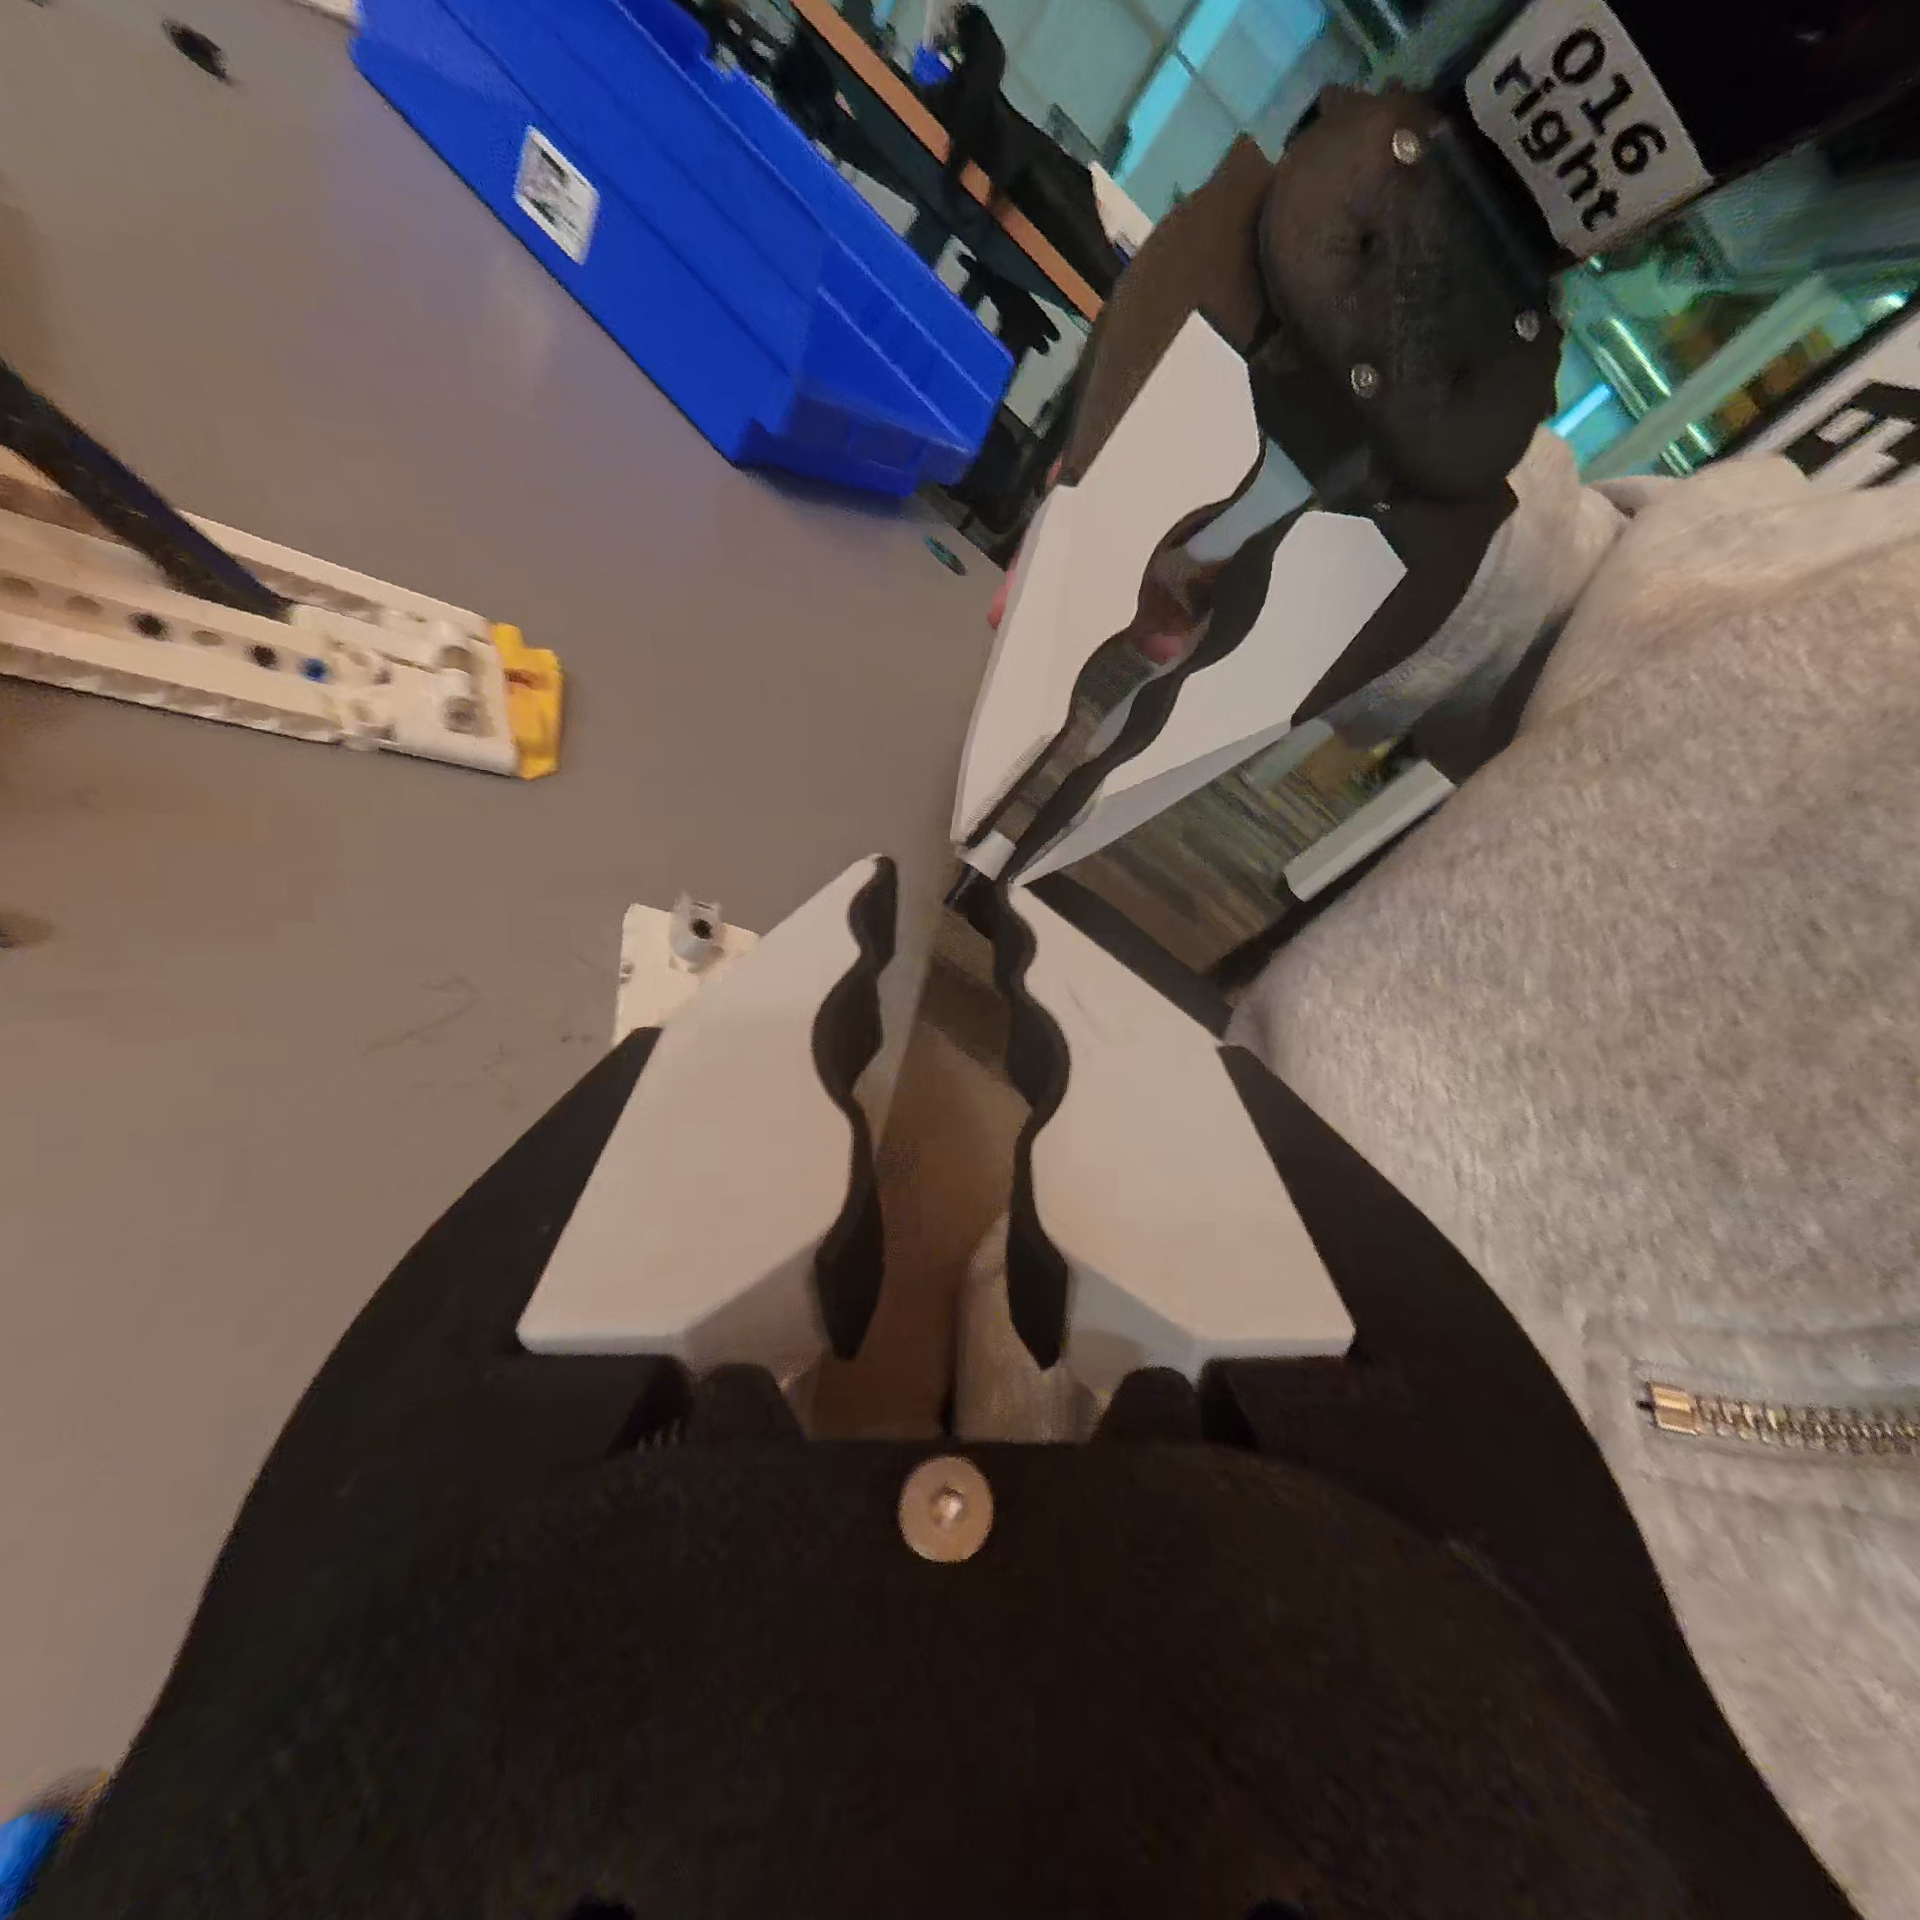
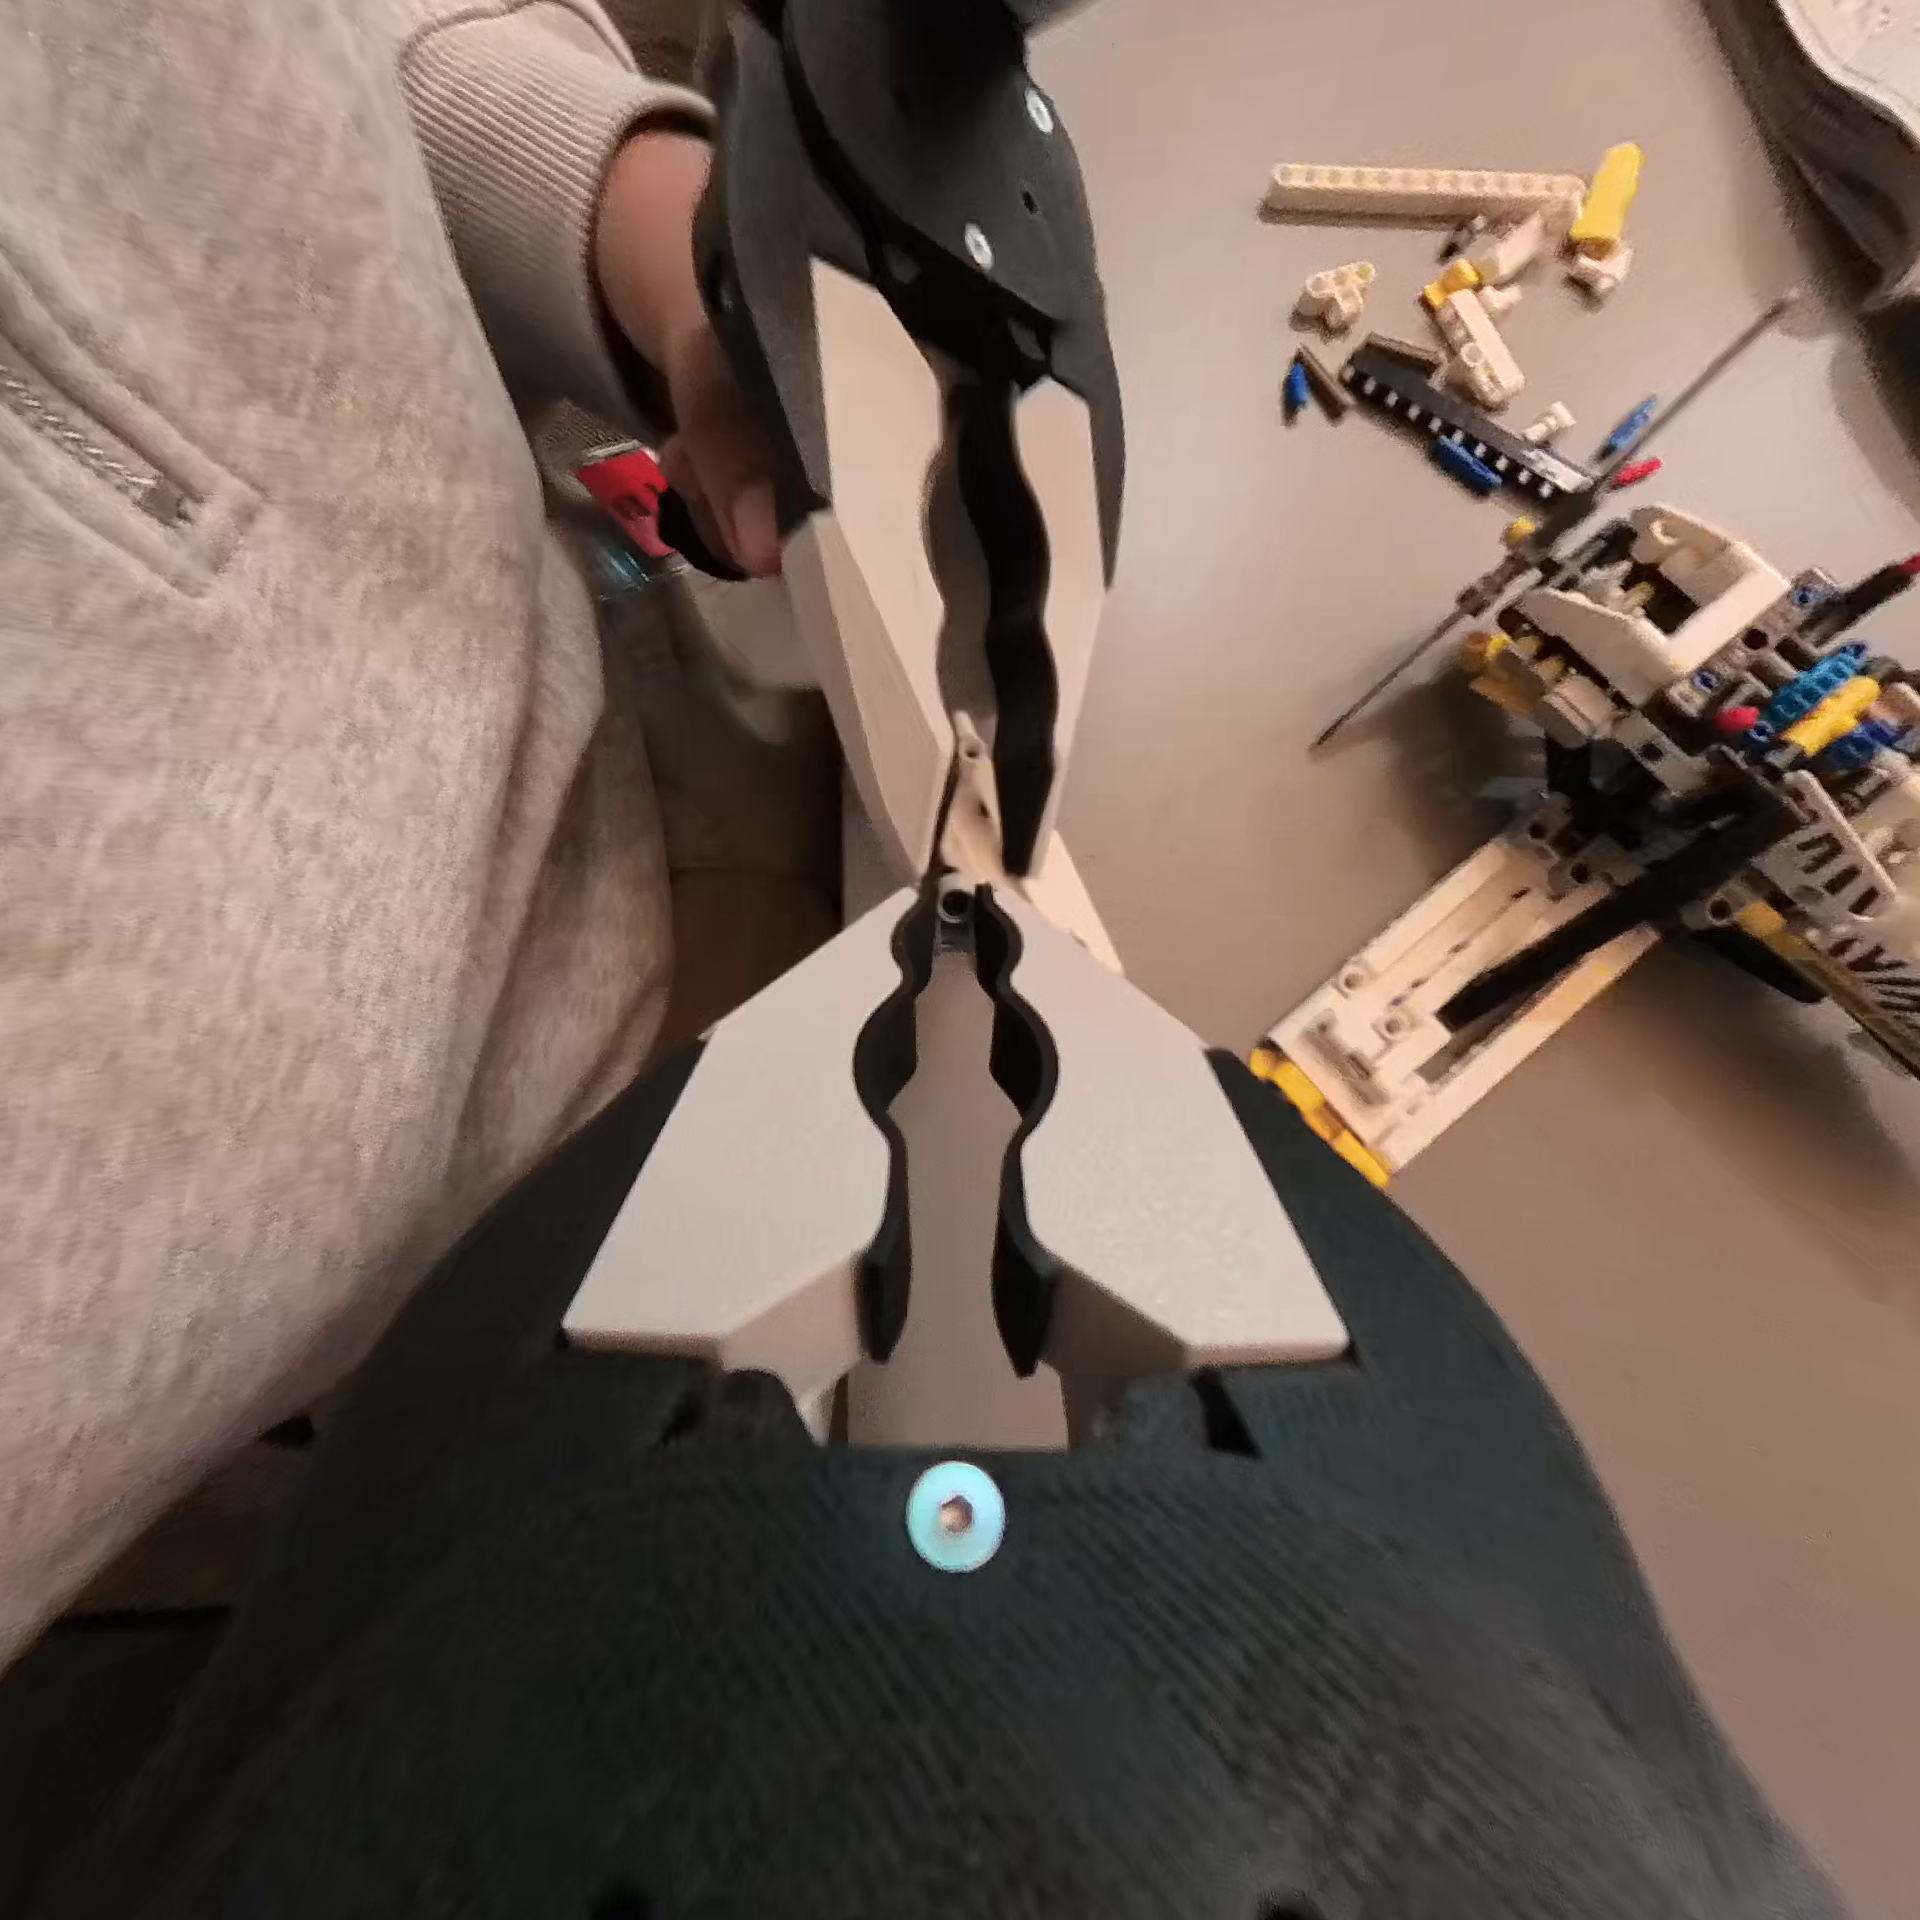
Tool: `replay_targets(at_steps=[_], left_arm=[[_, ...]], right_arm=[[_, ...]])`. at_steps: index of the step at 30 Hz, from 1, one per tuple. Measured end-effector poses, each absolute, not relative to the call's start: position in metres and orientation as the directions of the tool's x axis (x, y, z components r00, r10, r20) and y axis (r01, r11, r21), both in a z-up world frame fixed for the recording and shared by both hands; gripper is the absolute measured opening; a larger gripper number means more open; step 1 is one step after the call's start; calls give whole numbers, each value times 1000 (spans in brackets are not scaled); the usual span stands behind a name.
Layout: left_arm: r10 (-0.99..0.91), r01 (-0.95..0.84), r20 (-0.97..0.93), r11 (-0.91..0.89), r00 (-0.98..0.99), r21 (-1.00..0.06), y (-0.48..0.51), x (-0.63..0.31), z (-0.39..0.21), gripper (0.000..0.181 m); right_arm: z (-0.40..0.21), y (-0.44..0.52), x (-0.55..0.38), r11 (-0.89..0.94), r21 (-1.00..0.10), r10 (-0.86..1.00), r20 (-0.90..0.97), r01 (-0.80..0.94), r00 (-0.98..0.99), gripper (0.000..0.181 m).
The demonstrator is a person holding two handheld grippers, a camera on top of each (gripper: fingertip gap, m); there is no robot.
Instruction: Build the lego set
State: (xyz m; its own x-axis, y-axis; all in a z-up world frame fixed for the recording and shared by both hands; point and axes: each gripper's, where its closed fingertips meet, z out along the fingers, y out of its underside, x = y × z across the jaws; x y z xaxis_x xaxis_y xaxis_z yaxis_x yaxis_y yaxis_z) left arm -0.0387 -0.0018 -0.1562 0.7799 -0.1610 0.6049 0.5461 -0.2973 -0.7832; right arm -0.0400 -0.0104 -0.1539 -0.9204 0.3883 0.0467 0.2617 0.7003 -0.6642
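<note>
The right gripper (image 2: 956, 914) pinches a small grey pin (image 2: 951, 920) at its fingertips; the left gripper (image 1: 940, 904) holds a thin pale piece (image 2: 971, 769), tip to tip above the surface (image 1: 312, 364). Both parts look light, stiff, and easy to drop.

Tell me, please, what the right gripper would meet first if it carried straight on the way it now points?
Most likely the left gripper. The right gripper, pinching a small grey piece, points tip to tip at it, and the two sets of fingertips look almost touching, though depth is hard to judge.
</note>
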Motion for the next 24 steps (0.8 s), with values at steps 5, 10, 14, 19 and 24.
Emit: replay_targets(at_steps=[5,10,14,19,24], left_arm=[[48,456,462,-281,886,-845,-7,-71,-165,43],[176,291,235,-446,956,-847,-4,-75,-200,59],[162,266,214,-475,963,-839,-3,-71,-205,56],[139,251,209,-521,968,-816,-3,-66,-213,53],[146,259,214,-523,966,-812,-3,-67,-213,44]], right_arm=[[-178,8,-53,806,-535,378,138,252,-915,5],[-206,11,-53,917,-375,233,229,136,-945,6],[-209,8,-54,928,-354,199,213,115,-956,6],[-205,6,-55,928,-353,195,192,117,-962,6],[-209,6,-54,930,-342,195,152,133,-969,6]])
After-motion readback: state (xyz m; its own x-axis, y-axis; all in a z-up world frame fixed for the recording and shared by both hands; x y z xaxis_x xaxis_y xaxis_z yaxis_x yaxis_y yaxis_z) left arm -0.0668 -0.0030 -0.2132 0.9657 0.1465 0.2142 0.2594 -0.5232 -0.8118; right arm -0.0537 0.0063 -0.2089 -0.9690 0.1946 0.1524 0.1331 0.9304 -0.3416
